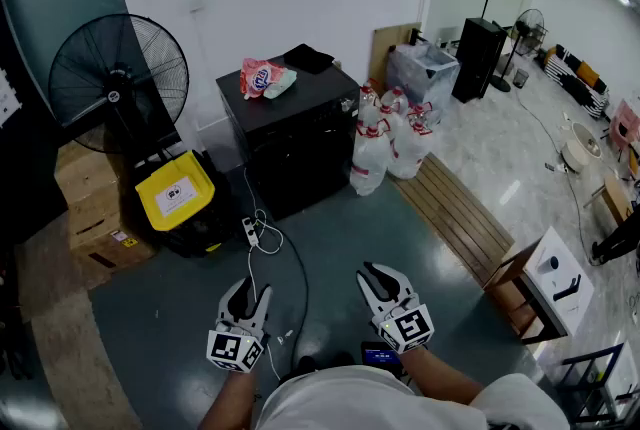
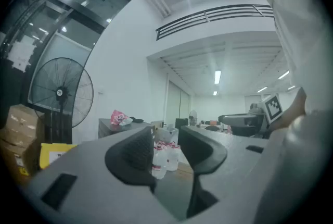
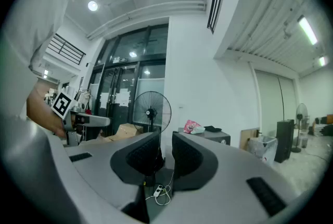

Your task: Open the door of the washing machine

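The washing machine (image 1: 295, 143) is left untouched, well apart from the left gripper (image 1: 251, 292) and right gripper (image 1: 383, 278), both held empty with jaws parted.

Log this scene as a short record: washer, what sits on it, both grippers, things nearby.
washer: black, ahead of both grippers, untouched
on top: pink bag, dark cloth
door: no gap seen
left gripper: jaws apart, empty
right gripper: jaws narrowly apart, empty
nearby: fan and yellow box to its left, bottles to its right, power strip in front
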Demonstrator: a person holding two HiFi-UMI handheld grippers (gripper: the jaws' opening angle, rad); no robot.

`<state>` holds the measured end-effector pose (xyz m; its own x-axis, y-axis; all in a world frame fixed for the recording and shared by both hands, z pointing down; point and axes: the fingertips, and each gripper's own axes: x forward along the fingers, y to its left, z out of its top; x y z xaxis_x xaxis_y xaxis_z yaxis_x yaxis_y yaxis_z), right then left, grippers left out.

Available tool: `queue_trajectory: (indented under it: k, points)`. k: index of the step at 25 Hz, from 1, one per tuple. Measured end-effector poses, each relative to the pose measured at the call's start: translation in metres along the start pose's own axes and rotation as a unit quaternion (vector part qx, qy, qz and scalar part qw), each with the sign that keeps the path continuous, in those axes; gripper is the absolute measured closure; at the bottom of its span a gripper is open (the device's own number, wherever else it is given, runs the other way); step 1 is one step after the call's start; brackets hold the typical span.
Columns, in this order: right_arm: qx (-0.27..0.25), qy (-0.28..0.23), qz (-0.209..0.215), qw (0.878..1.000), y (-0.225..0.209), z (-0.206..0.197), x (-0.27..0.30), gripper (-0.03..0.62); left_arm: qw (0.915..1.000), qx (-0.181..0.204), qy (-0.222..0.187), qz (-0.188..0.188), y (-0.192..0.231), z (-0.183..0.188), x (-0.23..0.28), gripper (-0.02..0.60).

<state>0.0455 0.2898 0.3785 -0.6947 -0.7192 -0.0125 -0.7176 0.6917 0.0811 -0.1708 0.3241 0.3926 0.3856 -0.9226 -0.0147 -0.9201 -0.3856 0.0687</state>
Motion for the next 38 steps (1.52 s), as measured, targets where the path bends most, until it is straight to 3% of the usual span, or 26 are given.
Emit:
queue_trajectory:
  k: [4,12,22,27,38]
  points:
    - [-0.011,-0.016,-0.001,1.000,-0.003,0.011,-0.009,0.499,0.9996,0.025,-0.011,-0.005,-0.012,0.015,-0.001,0.405]
    - [0.001,-0.014,-0.007,1.000,-0.004,-0.003,-0.031,0.499,0.9999,0.012,-0.007,0.009,-0.020,0.004,-0.013,0.405]
    - [0.021,-0.020,-0.003,1.000,-0.001,-0.004,-0.034,0.547,0.9997,0.020,-0.005,0.014,-0.023,0.006,-0.022,0.405]
    - [0.042,-0.021,-0.020,0.999,-0.012,-0.005,-0.038,0.556,0.9997,0.025,0.003,0.009,-0.029,0.005,-0.019,0.405]
    - [0.037,-0.013,-0.020,0.999,-0.035,-0.016,-0.052,0.554,0.9996,0.024,0.016,0.004,-0.050,0.000,0.000,0.405]
